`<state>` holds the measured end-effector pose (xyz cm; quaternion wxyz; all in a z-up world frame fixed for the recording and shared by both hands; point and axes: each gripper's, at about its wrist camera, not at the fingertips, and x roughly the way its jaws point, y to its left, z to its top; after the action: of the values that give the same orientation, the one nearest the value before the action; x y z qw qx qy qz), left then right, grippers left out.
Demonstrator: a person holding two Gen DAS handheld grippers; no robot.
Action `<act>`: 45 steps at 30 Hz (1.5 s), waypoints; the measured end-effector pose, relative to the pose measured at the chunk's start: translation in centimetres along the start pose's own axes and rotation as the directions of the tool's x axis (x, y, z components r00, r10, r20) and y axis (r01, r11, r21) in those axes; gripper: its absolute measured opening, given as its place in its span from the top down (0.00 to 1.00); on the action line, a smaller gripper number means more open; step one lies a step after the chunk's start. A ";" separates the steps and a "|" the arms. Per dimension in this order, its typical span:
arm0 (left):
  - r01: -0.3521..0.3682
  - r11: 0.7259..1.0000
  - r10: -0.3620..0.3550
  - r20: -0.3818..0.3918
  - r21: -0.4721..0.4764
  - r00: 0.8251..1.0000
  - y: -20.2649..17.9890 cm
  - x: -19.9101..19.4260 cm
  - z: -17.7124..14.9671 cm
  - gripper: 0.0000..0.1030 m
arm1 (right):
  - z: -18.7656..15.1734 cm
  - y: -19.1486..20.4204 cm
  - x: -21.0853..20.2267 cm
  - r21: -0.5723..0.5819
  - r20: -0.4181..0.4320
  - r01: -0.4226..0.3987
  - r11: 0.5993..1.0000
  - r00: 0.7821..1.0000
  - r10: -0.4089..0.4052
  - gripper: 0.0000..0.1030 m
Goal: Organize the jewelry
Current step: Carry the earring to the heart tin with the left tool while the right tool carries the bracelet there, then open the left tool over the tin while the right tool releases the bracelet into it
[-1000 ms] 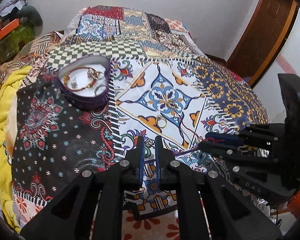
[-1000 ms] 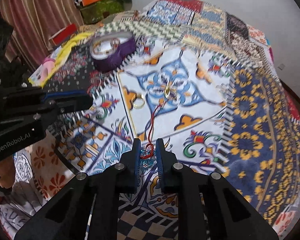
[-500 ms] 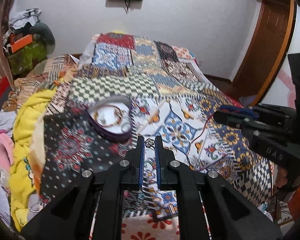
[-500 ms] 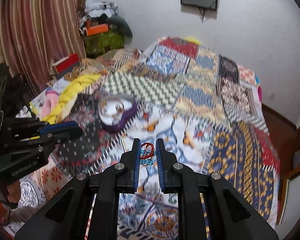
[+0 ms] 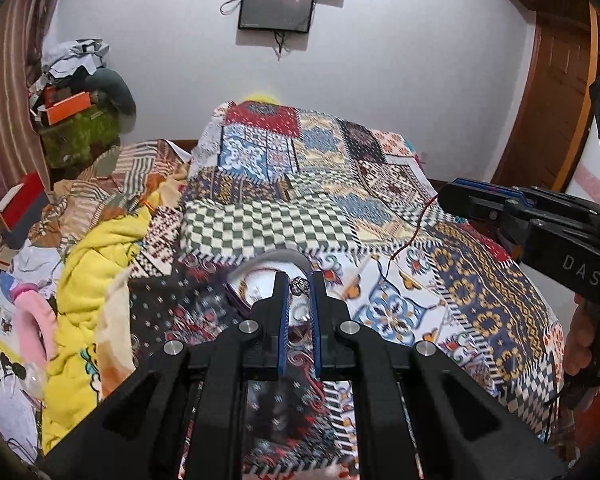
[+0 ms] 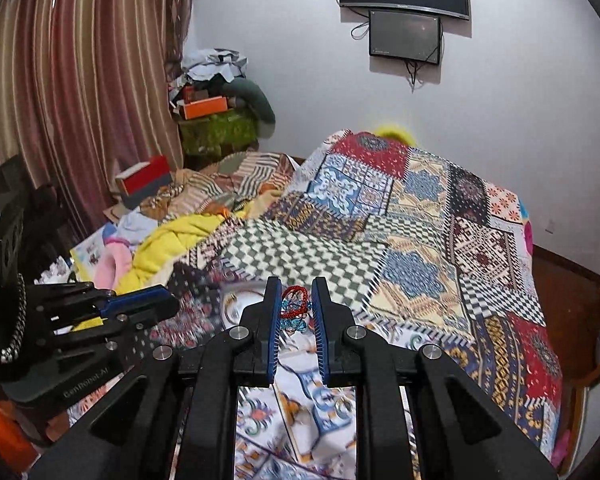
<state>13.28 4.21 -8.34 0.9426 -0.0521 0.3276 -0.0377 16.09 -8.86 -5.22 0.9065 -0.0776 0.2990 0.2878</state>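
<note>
Jaws of left gripper pinch a small silver charm; right gripper clamps a red-and-blue thread bracelet; lower each above the purple jewelry box on the bed before releasing.

Straight ahead of the left hand-held gripper the air above the bed is open up to the far wall. Just below its tips sits the purple heart-shaped box, the one raised thing on the patchwork quilt there. To its right the right hand-held gripper juts in, with a thin red cord hanging across the gap between them. To its left a yellow blanket and loose clothes pile up. Ahead of the right hand-held gripper the quilt runs flat and bare.
</note>
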 end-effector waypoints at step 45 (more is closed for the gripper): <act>-0.012 0.998 0.003 -0.155 -0.062 0.988 5.2 12.2 0.6 0.92 | 0.1 0.7 13.0 0.103 -0.167 -0.106 0.989 0.978 0.122 0.87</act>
<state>23.38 8.16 -16.06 0.9123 -0.0771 0.4011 -0.0280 24.32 -2.08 -12.73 0.8617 -0.0424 0.3939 0.3171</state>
